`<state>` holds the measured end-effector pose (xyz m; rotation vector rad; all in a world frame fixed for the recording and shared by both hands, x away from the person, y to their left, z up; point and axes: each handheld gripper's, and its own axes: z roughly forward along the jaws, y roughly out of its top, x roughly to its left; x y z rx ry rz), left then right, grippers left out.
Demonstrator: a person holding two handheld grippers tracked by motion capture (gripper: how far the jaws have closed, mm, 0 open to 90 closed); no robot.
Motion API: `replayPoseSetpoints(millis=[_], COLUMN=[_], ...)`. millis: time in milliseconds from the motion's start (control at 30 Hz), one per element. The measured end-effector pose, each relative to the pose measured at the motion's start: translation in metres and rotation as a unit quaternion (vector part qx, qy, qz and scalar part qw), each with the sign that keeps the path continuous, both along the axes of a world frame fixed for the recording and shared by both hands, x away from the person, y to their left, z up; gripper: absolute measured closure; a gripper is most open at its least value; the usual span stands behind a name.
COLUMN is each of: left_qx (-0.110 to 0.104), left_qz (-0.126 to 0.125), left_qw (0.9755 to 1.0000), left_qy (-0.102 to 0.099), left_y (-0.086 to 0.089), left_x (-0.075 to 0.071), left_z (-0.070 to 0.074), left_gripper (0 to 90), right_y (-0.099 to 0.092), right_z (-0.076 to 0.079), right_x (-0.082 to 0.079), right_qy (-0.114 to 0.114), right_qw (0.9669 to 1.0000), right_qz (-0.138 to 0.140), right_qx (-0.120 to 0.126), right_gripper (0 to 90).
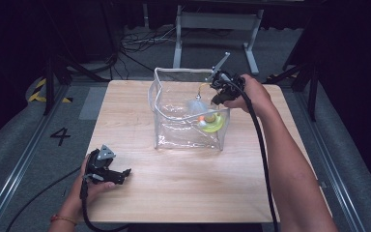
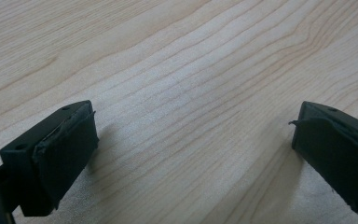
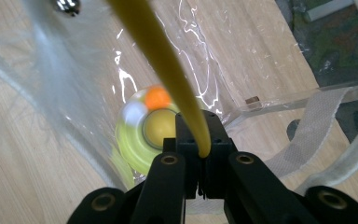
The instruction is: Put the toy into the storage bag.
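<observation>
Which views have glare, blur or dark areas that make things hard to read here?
High view: surroundings are dark, and the clear bag glints. Right gripper view: the yellow stick and the green toy are blurred, with white glare streaks on the plastic. Left gripper view: table grain sharp, soft shadows.

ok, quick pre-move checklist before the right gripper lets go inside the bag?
1. Right gripper shut on the yellow stick: ok.
2. White feathery end inside the clear bag: ok.
3. Bag upright, mouth open: ok.
4. Yellow-green toy already in the bag, under the stick: ok.
5. White feathery end resting on the bag floor: cannot tell.
6. Left gripper open, on the table away from the bag: ok.
</observation>
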<state>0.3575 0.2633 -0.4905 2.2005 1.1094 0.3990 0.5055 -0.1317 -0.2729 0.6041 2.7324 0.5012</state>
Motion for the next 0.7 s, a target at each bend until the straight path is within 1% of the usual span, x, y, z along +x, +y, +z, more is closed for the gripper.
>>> replayPoseSetpoints(millis=[67, 100, 167, 333, 467, 533, 567, 600, 633, 667, 700], left_qx=[0.000, 0.000, 0.000, 0.000, 0.000, 0.000, 0.001, 0.001, 0.001, 0.001, 0.001], left_qz=[0.001, 0.000, 0.000, 0.000, 0.000, 0.000, 0.000, 0.000, 0.000, 0.000, 0.000], left_qw=[1.0000, 1.0000, 1.0000, 1.0000, 1.0000, 1.0000, 1.0000, 1.0000, 1.0000, 1.0000, 1.0000], left_qy=[0.001, 0.001, 0.001, 0.001, 0.000, 0.001, -0.001, -0.001, -0.001, -0.001, -0.001], left_y=[0.000, 0.000, 0.000, 0.000, 0.000, 0.000, 0.000, 0.000, 0.000, 0.000, 0.000], left_x=[0.000, 0.000, 0.000, 0.000, 0.000, 0.000, 0.000, 0.000, 0.000, 0.000, 0.000], left_z=[0.000, 0.000, 0.000, 0.000, 0.000, 0.000, 0.000, 0.000, 0.000, 0.000, 0.000], left_gripper=[0.5, 0.5, 0.5, 0.5, 0.5, 0.5, 0.5, 0.5, 0.5, 0.5, 0.5], right_y=[0.000, -0.001, -0.001, 0.000, 0.001, 0.001, 0.001, 0.001, 0.001, -0.001, -0.002], right_z=[-0.002, -0.002, -0.004, -0.008, -0.013, -0.013, -0.013, -0.013, -0.013, -0.012, -0.011], right_x=[0.000, 0.000, 0.001, 0.001, 0.000, -0.001, -0.002, -0.002, -0.002, -0.002, -0.002], right_qy=[0.009, 0.010, 0.016, 0.026, 0.024, 0.025, 0.026, 0.026, 0.022, 0.018, 0.020], right_qw=[1.0000, 0.9999, 0.9999, 0.9996, 0.9996, 0.9996, 0.9996, 0.9996, 0.9996, 0.9997, 0.9996], right_qz=[-0.002, -0.002, -0.001, -0.002, 0.004, 0.006, 0.008, 0.008, 0.003, 0.005, 0.004], right_qx=[0.000, -0.003, -0.001, -0.011, -0.014, -0.008, -0.013, -0.013, -0.017, -0.017, -0.019], right_gripper=[88.0, 88.0, 87.9, 87.9, 87.0, 85.7, 86.2, 86.2, 87.5, 88.1, 88.1])
